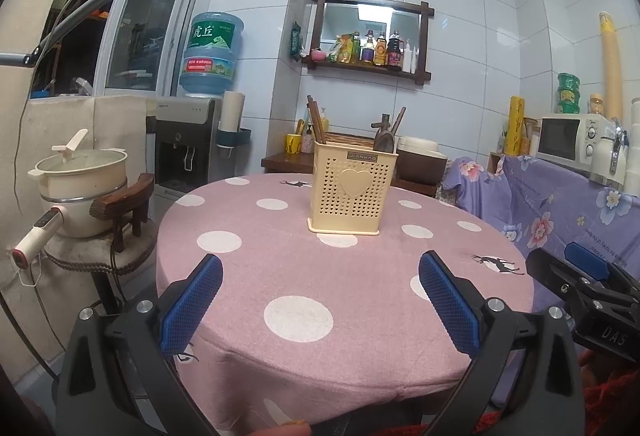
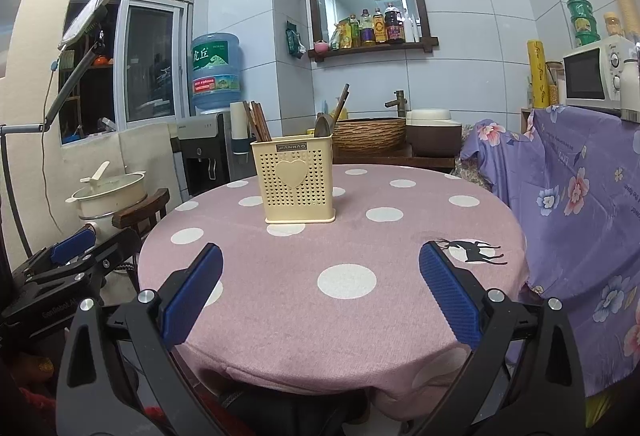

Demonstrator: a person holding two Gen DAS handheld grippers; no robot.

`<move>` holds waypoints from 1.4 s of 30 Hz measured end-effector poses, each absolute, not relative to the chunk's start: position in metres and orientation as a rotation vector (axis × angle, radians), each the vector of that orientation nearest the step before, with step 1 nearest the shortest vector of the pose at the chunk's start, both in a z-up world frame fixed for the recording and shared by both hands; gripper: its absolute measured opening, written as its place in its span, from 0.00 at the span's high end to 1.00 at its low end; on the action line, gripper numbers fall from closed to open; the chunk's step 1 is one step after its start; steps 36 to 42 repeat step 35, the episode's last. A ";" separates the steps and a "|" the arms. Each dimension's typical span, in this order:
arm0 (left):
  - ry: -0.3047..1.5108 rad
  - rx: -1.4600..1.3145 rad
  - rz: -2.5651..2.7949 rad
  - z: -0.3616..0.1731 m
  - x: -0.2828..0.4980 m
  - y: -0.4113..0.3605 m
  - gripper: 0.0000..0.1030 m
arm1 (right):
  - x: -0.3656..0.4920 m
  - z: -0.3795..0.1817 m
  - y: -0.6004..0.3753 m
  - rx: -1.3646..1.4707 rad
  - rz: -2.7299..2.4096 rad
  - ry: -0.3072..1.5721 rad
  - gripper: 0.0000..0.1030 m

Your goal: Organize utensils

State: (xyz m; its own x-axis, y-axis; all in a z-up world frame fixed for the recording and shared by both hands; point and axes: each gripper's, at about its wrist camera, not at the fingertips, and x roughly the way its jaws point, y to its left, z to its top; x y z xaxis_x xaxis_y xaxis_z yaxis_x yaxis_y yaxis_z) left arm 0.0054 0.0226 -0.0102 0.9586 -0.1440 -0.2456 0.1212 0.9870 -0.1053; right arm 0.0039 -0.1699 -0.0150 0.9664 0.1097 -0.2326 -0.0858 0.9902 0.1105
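Observation:
A cream perforated utensil holder (image 1: 352, 192) (image 2: 295, 180) with a heart on its front stands upright on the round table. Brown chopsticks (image 1: 315, 122) (image 2: 258, 124) lean in its left compartment. A spoon and dark-handled utensils (image 1: 387, 140) (image 2: 326, 122) stick up from the right compartment. My left gripper (image 1: 320, 296) hovers open over the near table edge, nothing between its blue pads. My right gripper (image 2: 320, 288) is likewise open and empty, well short of the holder. Each gripper shows at the other's view edge: the right gripper (image 1: 588, 276), the left gripper (image 2: 72, 256).
The table wears a pink polka-dot cloth (image 1: 320, 268) (image 2: 360, 236). A pot on a stool (image 1: 86, 176) stands to the left, with a water dispenser (image 1: 188, 140) behind it. A purple floral cover (image 2: 580, 196) drapes a counter carrying a microwave (image 2: 596, 76) on the right. A wooden sideboard (image 1: 416, 164) stands behind.

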 end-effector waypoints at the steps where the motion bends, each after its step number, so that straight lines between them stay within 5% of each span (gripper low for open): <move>1: 0.258 -0.093 -0.137 -0.010 0.006 0.023 0.05 | 0.004 -0.015 -0.170 0.100 0.099 0.240 0.06; 42: 0.299 -0.104 -0.136 -0.011 0.010 0.022 0.05 | 0.004 -0.021 -0.168 0.101 0.099 0.259 0.06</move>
